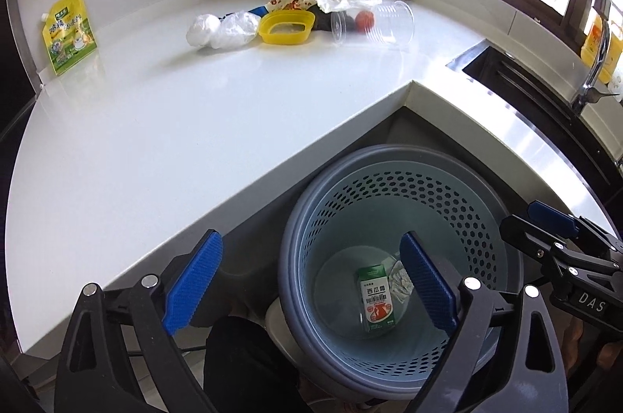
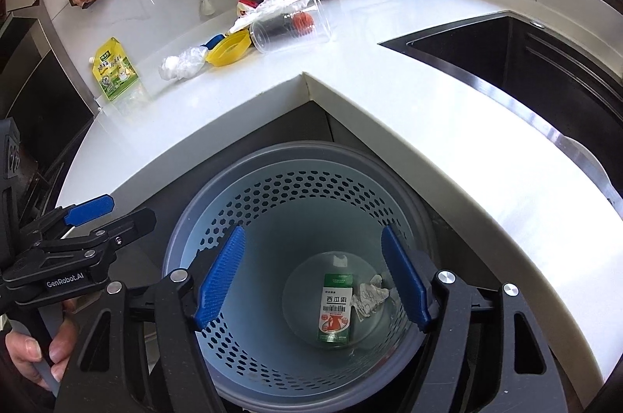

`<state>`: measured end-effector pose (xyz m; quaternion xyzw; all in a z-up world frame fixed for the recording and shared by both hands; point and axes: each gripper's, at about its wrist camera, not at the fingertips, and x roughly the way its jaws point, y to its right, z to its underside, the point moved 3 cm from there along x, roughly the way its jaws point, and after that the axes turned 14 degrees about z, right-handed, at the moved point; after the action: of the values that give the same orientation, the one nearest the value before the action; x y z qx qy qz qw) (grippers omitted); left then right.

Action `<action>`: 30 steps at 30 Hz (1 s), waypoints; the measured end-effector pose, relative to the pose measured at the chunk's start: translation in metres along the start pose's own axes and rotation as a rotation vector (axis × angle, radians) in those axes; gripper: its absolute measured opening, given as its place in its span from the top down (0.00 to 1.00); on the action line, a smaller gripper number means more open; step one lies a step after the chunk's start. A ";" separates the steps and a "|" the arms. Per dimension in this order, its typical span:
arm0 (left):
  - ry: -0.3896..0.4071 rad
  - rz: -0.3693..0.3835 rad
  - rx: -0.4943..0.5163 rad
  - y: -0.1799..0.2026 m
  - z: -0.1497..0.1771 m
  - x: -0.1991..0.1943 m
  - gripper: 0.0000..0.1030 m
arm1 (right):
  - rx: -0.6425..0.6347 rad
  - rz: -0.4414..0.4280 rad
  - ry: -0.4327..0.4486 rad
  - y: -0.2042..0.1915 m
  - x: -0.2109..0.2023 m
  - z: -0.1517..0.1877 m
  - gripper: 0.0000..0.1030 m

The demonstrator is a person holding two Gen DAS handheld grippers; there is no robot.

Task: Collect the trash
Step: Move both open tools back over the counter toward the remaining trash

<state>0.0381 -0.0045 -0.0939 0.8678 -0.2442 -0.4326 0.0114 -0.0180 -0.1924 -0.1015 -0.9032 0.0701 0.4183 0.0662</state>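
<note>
Carton (image 2: 335, 307) lies in bin (image 2: 272, 187) below both empty, spread grippers (image 2: 311, 282).

Left gripper (image 1: 311, 280) open above bin (image 1: 389, 179), green carton (image 1: 378, 300) inside

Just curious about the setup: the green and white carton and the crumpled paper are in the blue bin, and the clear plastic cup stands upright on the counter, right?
Not quite. The clear plastic cup lies on its side on the counter, as the right wrist view shows. The green and white carton and crumpled paper are indeed in the blue bin.
</note>
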 end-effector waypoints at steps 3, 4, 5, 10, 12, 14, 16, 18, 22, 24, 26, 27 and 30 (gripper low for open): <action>0.022 -0.004 -0.008 -0.004 -0.005 -0.007 0.10 | -0.004 -0.006 0.022 -0.002 -0.005 -0.007 0.32; 0.030 -0.006 -0.012 -0.006 -0.007 -0.009 0.10 | -0.006 -0.007 0.031 -0.003 -0.006 -0.010 0.32; 0.040 -0.010 -0.017 -0.008 -0.009 -0.010 0.09 | -0.009 -0.007 0.040 -0.004 -0.007 -0.013 0.32; 0.087 -0.027 -0.047 -0.021 -0.023 -0.017 0.07 | -0.006 -0.008 0.081 -0.005 -0.008 -0.031 0.30; 0.106 -0.041 -0.054 -0.027 -0.029 -0.019 0.07 | -0.005 -0.008 0.089 -0.006 -0.005 -0.039 0.30; 0.126 -0.062 -0.059 -0.033 -0.037 -0.021 0.07 | -0.008 -0.007 0.094 -0.009 0.000 -0.045 0.30; 0.149 -0.081 -0.070 -0.041 -0.046 -0.022 0.06 | -0.013 -0.008 0.100 -0.012 0.004 -0.051 0.30; 0.172 -0.092 -0.085 -0.049 -0.056 -0.023 0.06 | -0.019 -0.006 0.105 -0.016 0.009 -0.058 0.30; 0.204 -0.112 -0.108 -0.064 -0.076 -0.019 0.06 | -0.022 -0.002 0.116 -0.020 0.020 -0.075 0.30; 0.215 -0.122 -0.114 -0.069 -0.085 -0.014 0.06 | -0.018 0.004 0.121 -0.020 0.027 -0.084 0.30; 0.218 -0.134 -0.120 -0.075 -0.094 -0.008 0.06 | -0.010 0.010 0.119 -0.019 0.038 -0.094 0.30; 0.216 -0.137 -0.123 -0.077 -0.099 -0.004 0.06 | -0.007 0.013 0.123 -0.019 0.042 -0.100 0.30; 0.215 -0.145 -0.128 -0.083 -0.110 0.005 0.06 | -0.005 0.018 0.132 -0.016 0.055 -0.117 0.30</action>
<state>0.1586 0.0455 -0.0482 0.9219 -0.1500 -0.3518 0.0614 0.1078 -0.2014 -0.0675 -0.9284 0.0815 0.3584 0.0552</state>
